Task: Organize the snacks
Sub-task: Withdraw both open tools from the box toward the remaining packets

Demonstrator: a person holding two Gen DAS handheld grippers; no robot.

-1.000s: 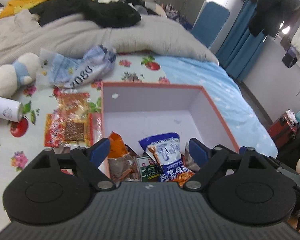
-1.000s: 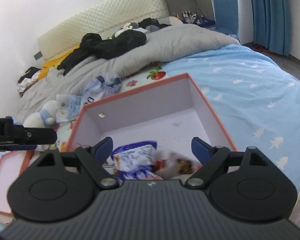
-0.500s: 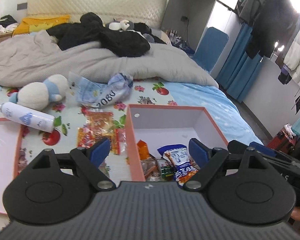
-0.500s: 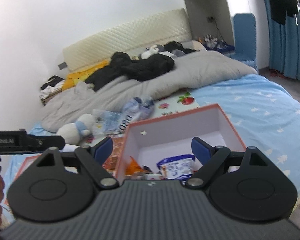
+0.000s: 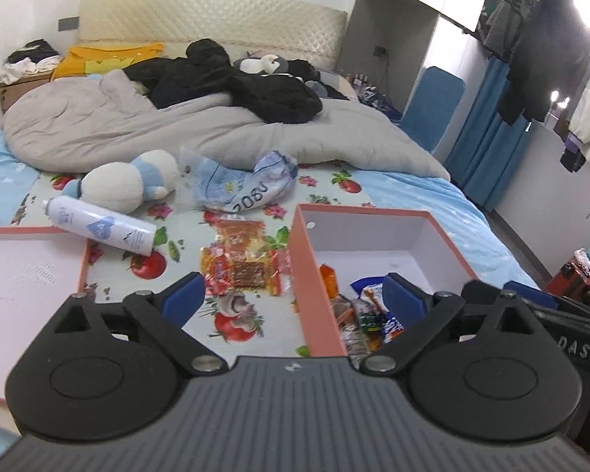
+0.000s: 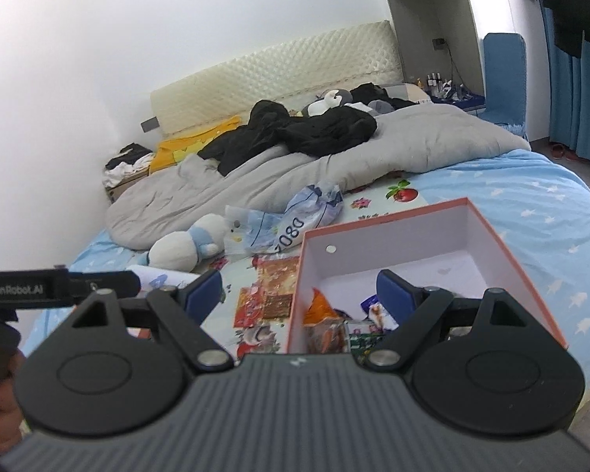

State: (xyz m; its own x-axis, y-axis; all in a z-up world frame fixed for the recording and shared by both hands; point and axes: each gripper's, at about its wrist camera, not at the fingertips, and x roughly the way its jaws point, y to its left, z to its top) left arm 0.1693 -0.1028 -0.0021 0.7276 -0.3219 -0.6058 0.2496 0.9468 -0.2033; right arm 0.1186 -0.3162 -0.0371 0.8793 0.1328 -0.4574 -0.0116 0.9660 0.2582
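An open box with an orange rim lies on the bed. Several snack packets sit in its near end, among them an orange one and a blue-and-white one. Red and orange snack packets lie on the flowered sheet just left of the box. My left gripper hovers above the box's left wall; its jaws are opening, with nothing between them. My right gripper hangs open and empty above the box's near end.
The box lid lies at the left, with a white spray can and a plush toy behind it. A crumpled blue-and-white bag lies beyond the packets. A grey duvet fills the far bed.
Both grippers have drawn back and upward from the box, which looks smaller now. The lid and spray can have come into the left view. The left jaws stand slightly wider.
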